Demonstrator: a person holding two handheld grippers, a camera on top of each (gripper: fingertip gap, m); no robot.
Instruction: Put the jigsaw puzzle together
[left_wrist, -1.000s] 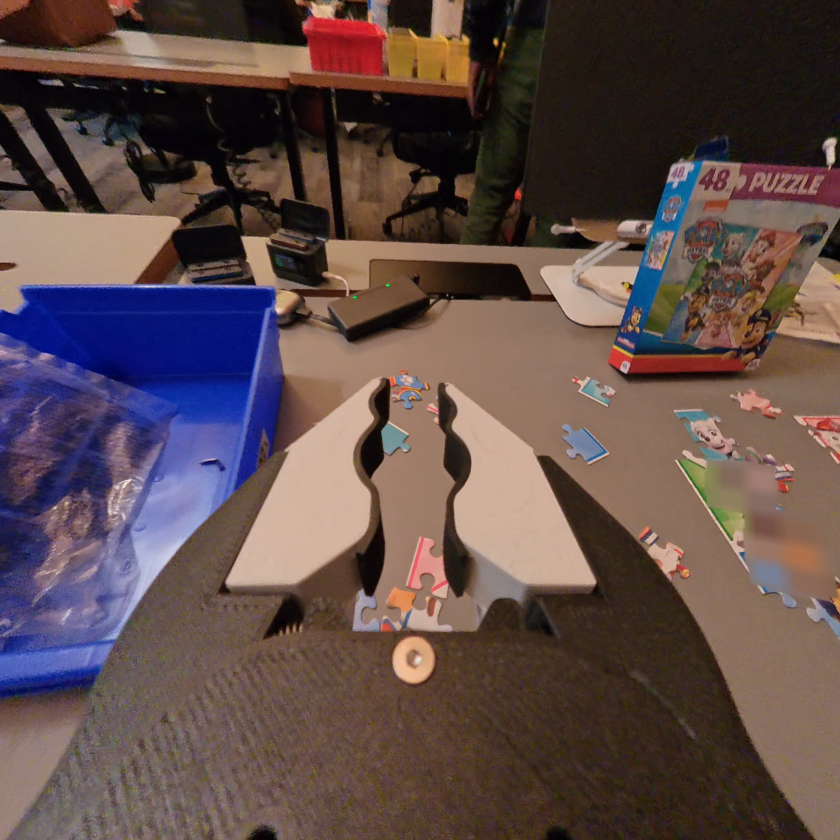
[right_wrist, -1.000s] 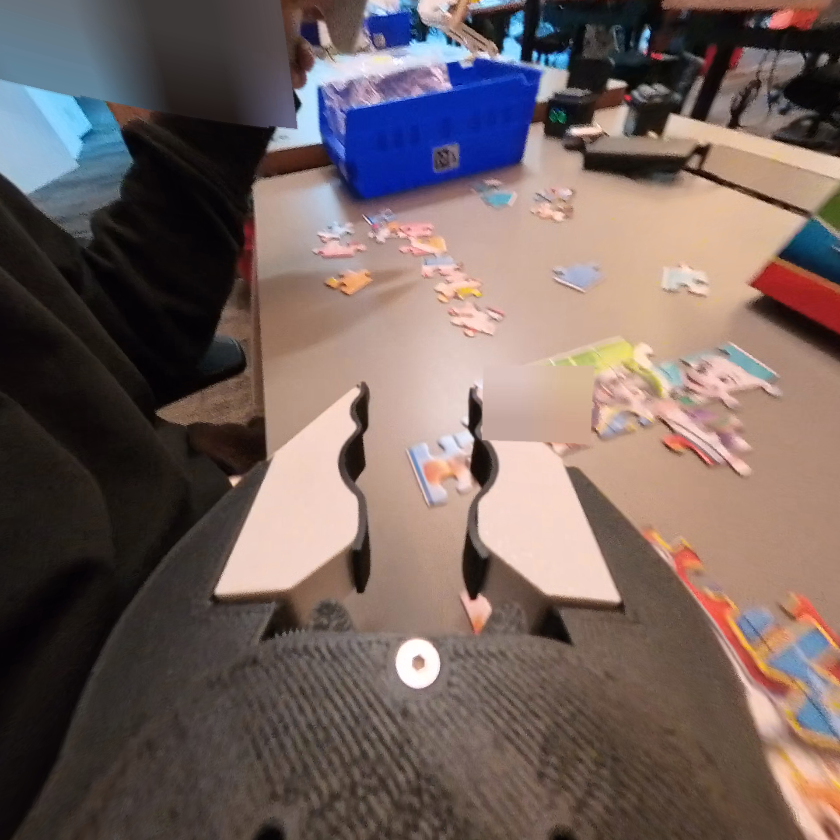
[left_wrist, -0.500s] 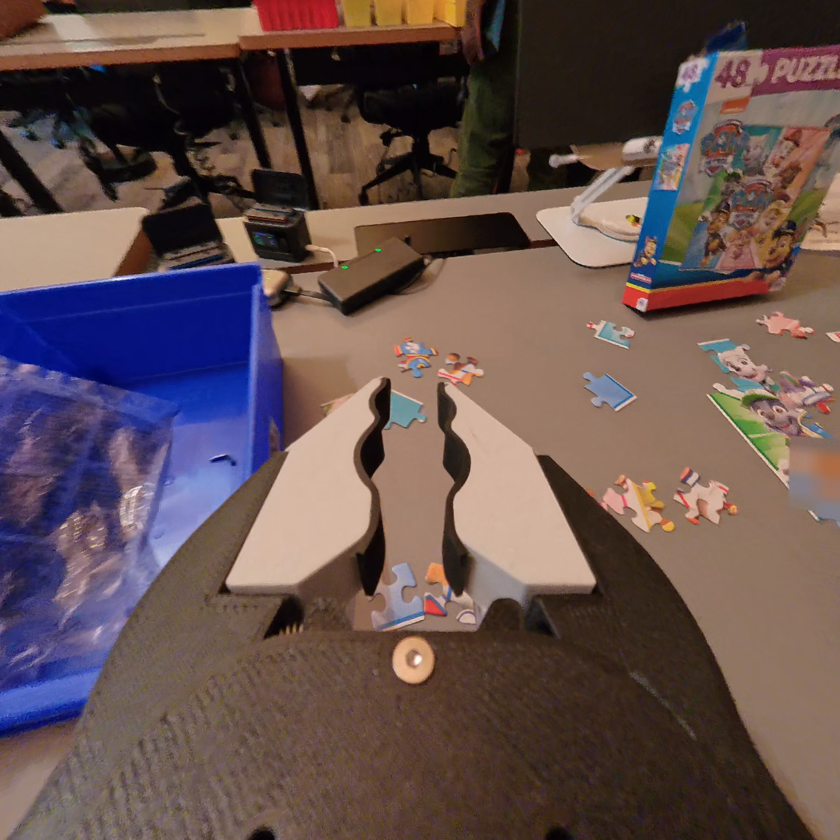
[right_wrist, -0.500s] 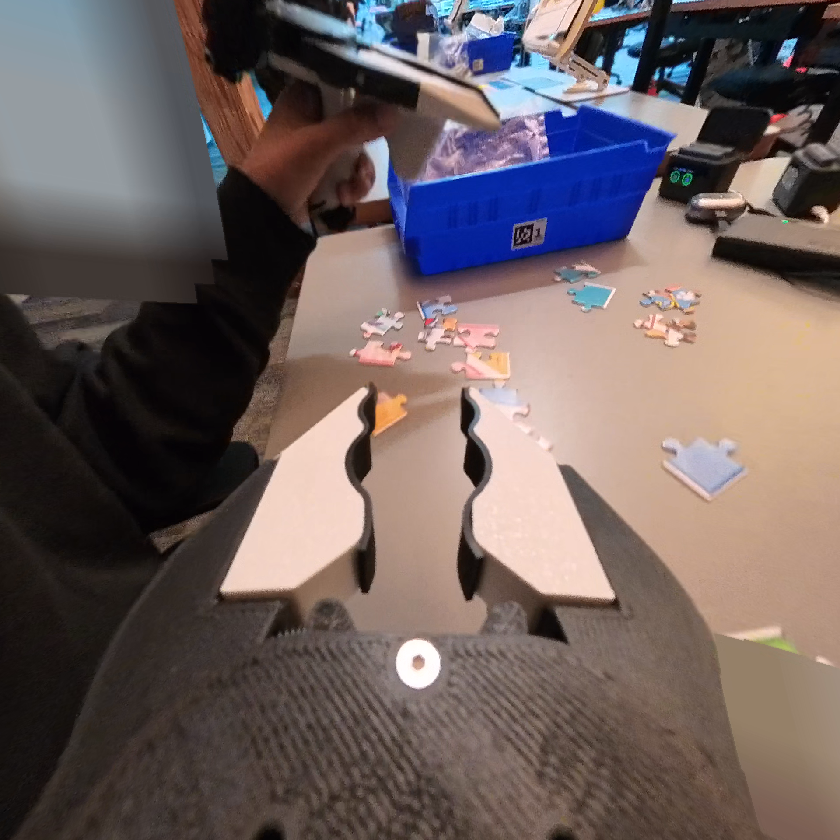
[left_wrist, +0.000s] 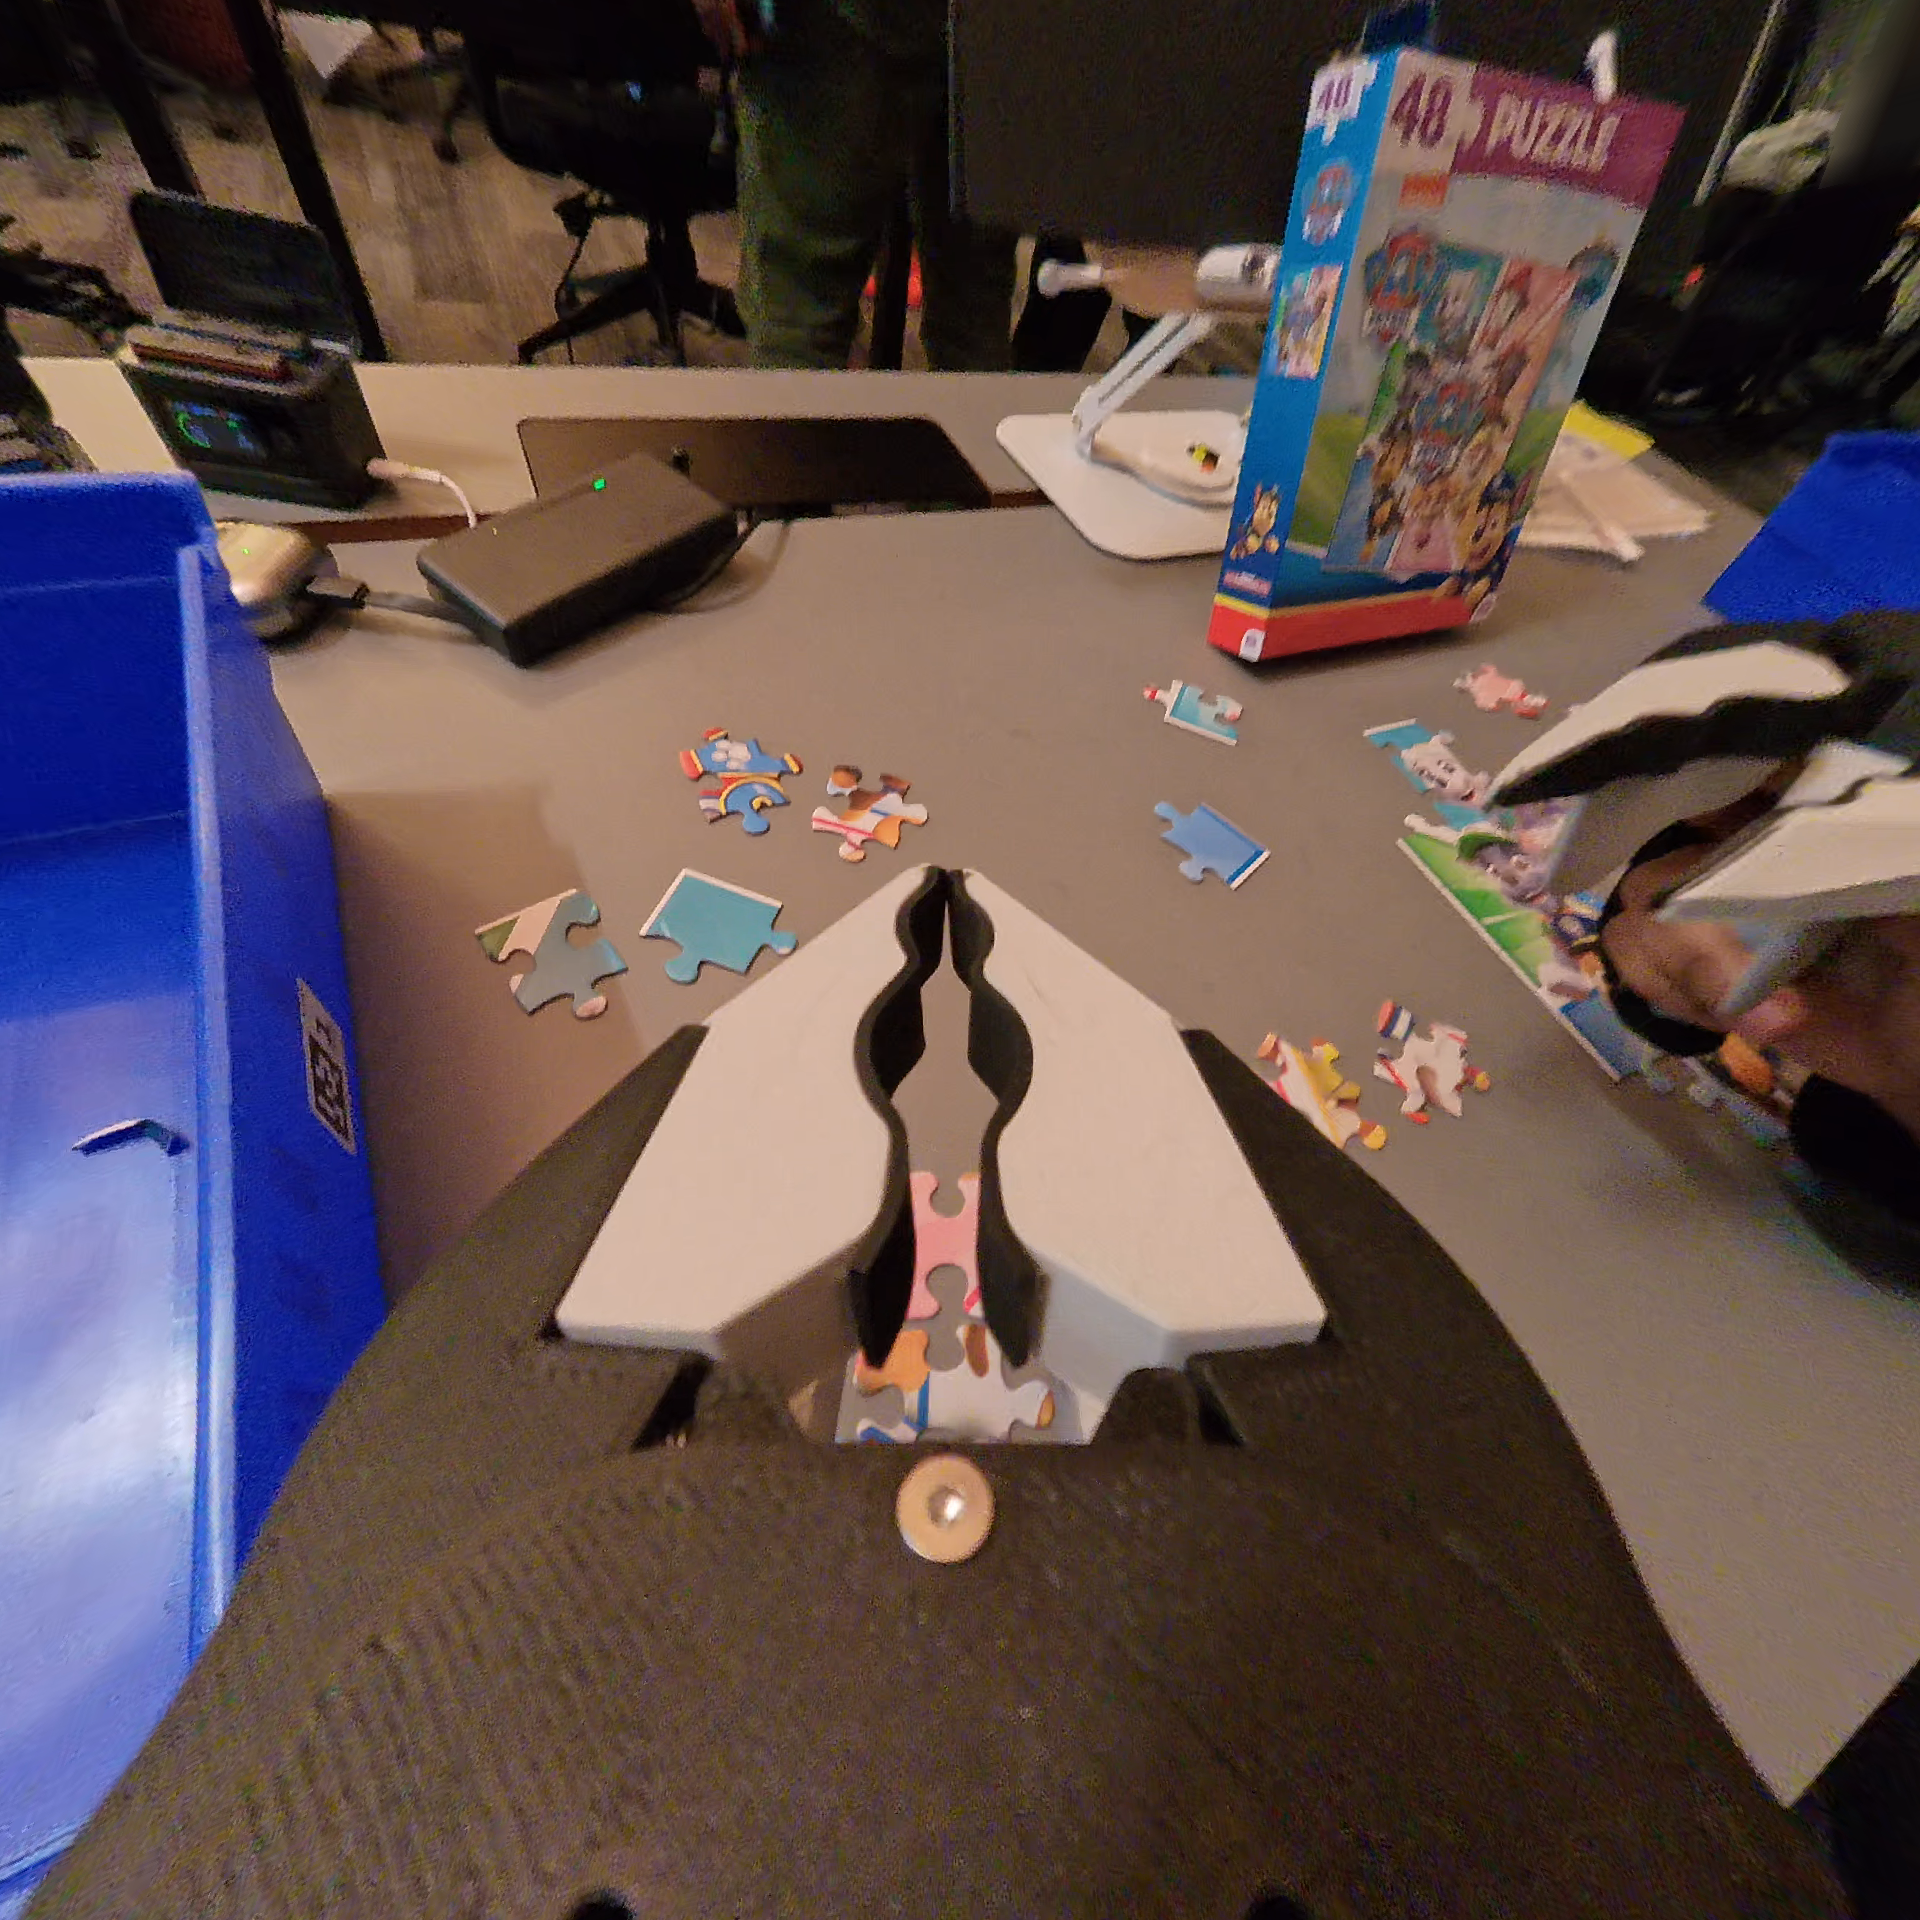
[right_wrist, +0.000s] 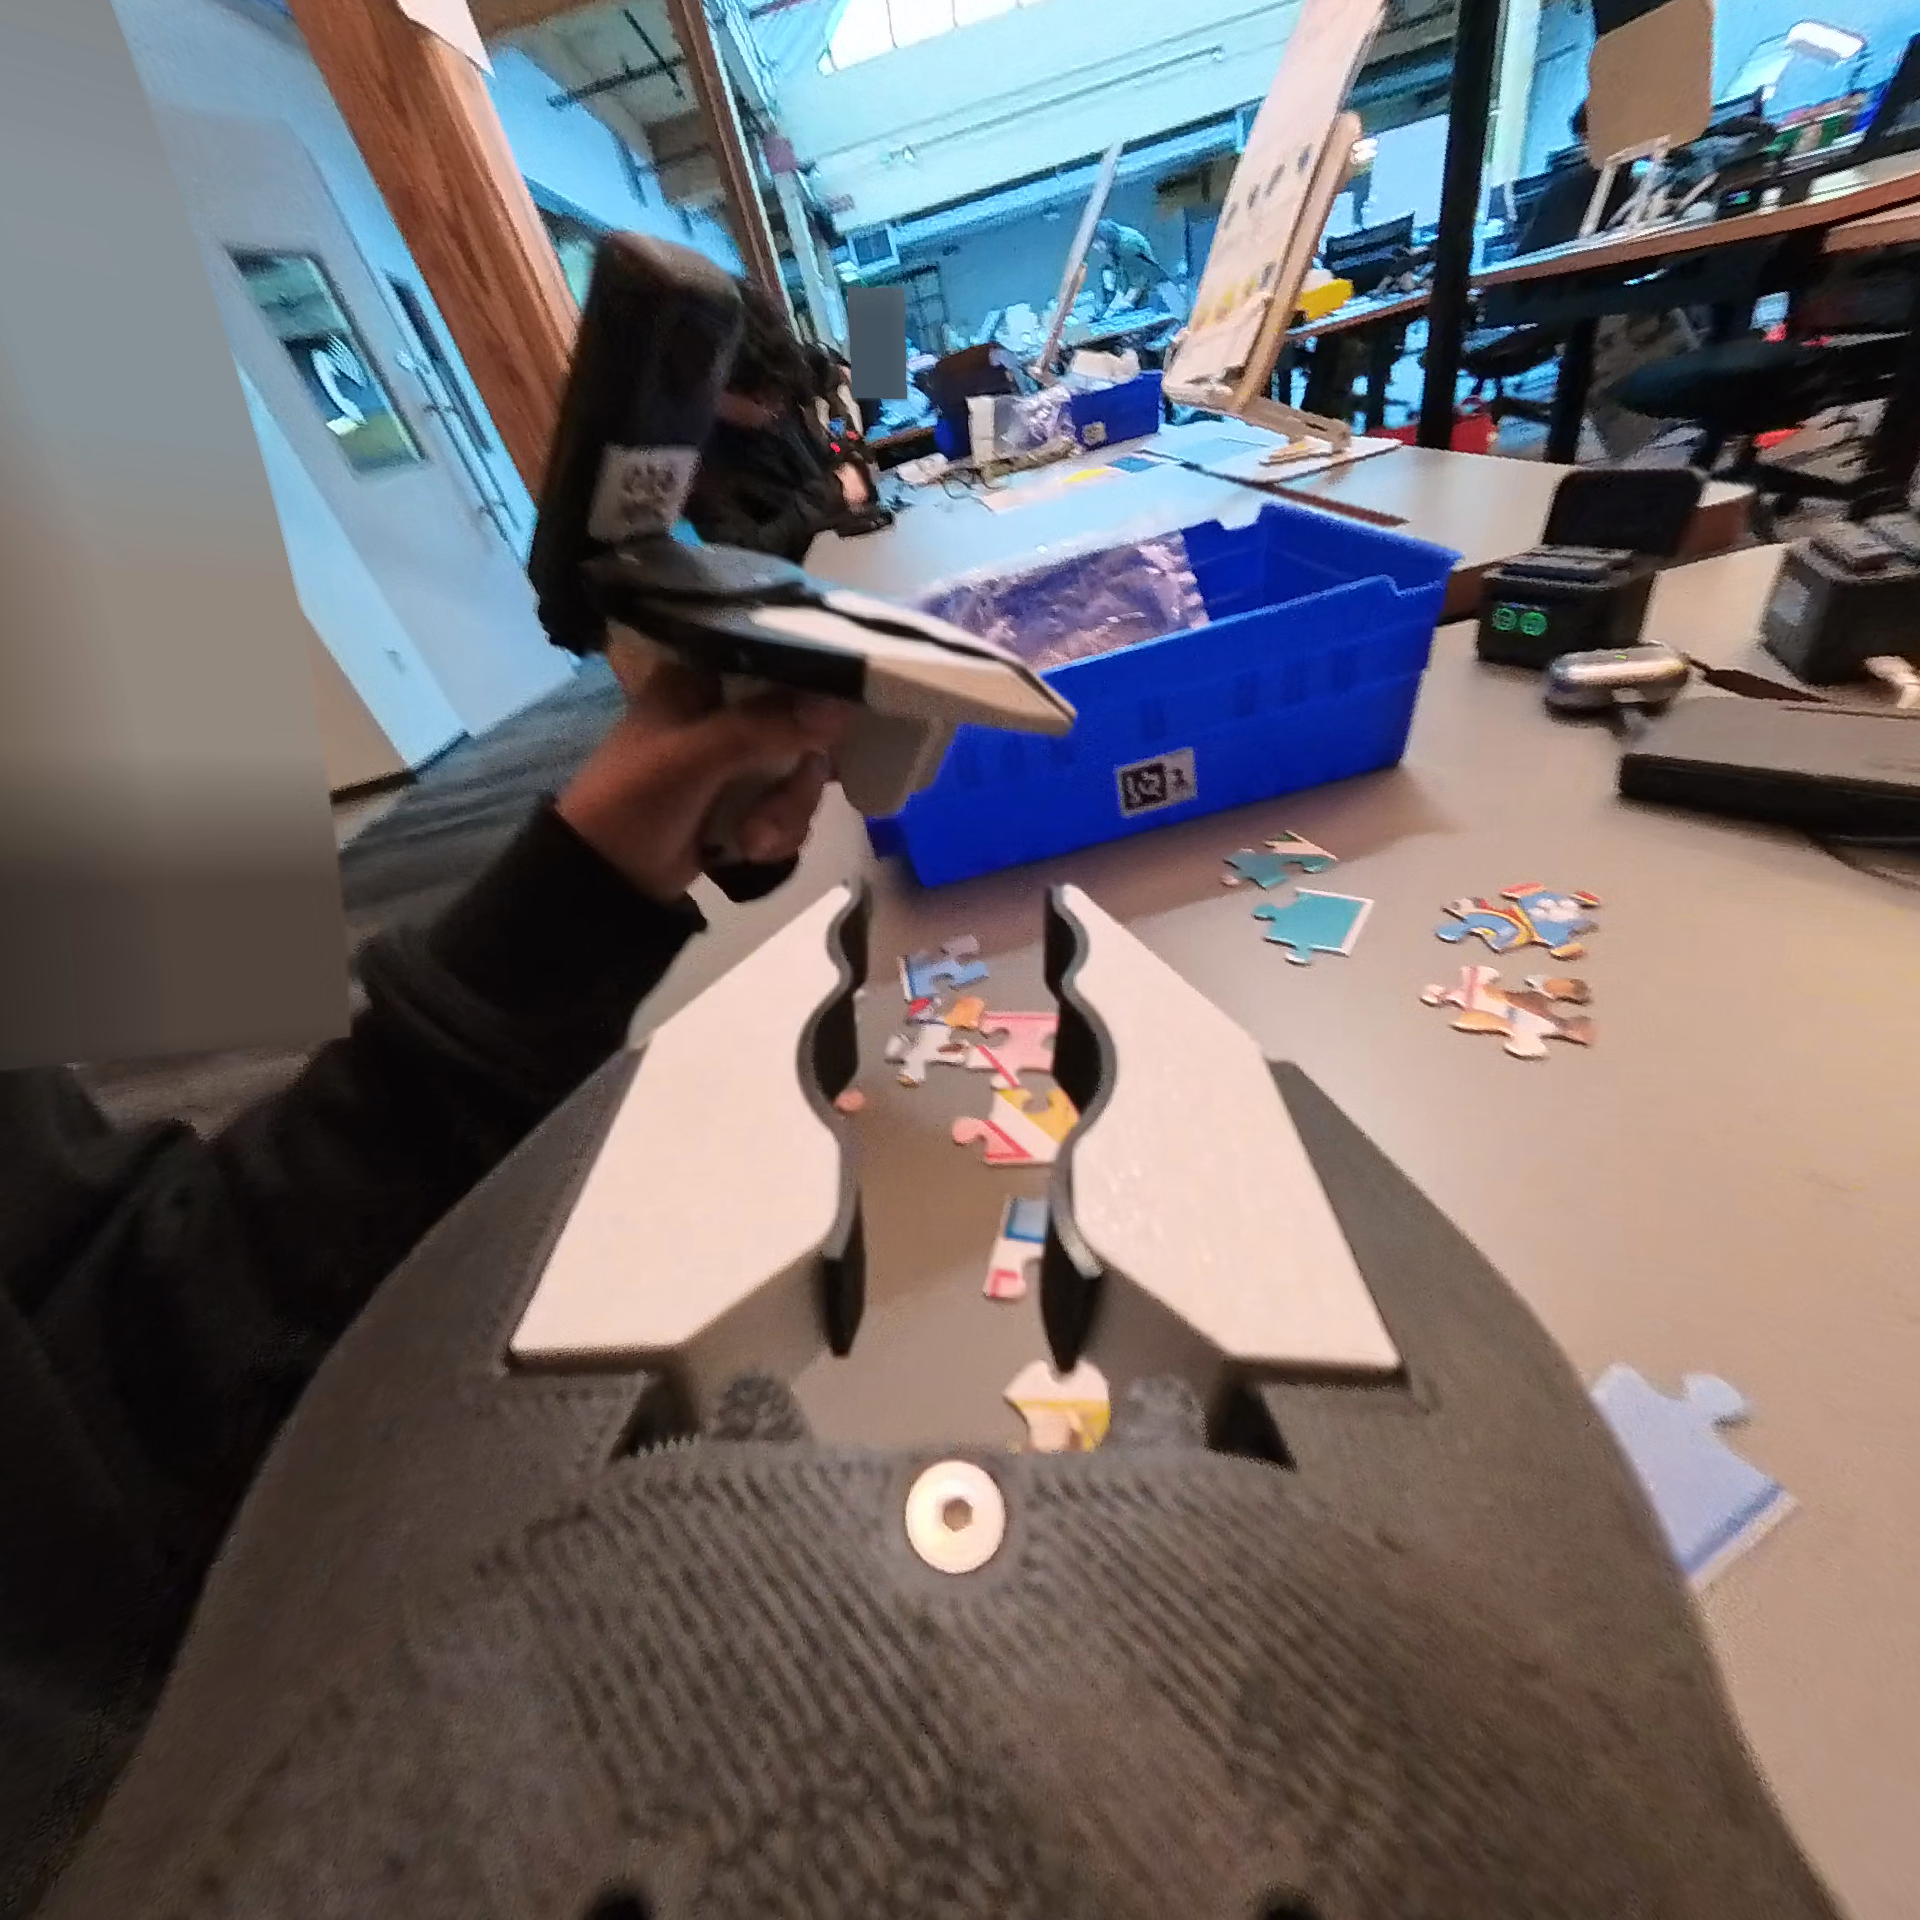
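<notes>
My left gripper (left_wrist: 945, 875) is shut, its fingertips touching with nothing between them. It hangs in the air above loose puzzle pieces; a teal piece (left_wrist: 715, 925) and a teal-and-white piece (left_wrist: 551, 951) lie just left of its tip. A pink piece (left_wrist: 943, 1236) lies on the table under it. In the right wrist view the left gripper (right_wrist: 1058, 715) is held up by a hand, in front of the blue bin (right_wrist: 1195, 707). My right gripper (right_wrist: 956, 906) is open and empty above a blue piece (right_wrist: 940, 966) and a pink piece (right_wrist: 1023, 1039). It also shows at the right edge of the left wrist view (left_wrist: 1579, 847).
A puzzle box (left_wrist: 1434, 353) stands at the back right, with a partly joined puzzle (left_wrist: 1496, 894) in front of it. A black power brick (left_wrist: 582, 551) and a charger case (left_wrist: 249, 426) sit at the back. The blue bin (left_wrist: 156, 935) is at the left. A dark sleeve (right_wrist: 416, 1039) is at the left. The grippers' ends are close to 12 cm from one another. My left tips are roughly 12 cm from the pink piece (right_wrist: 1023, 1039). Seen from the left wrist view (left_wrist: 945, 1247) as well.
My left gripper's fingers came together on air. My right gripper narrowed a little and swung left over the loose pieces near the bin.
</notes>
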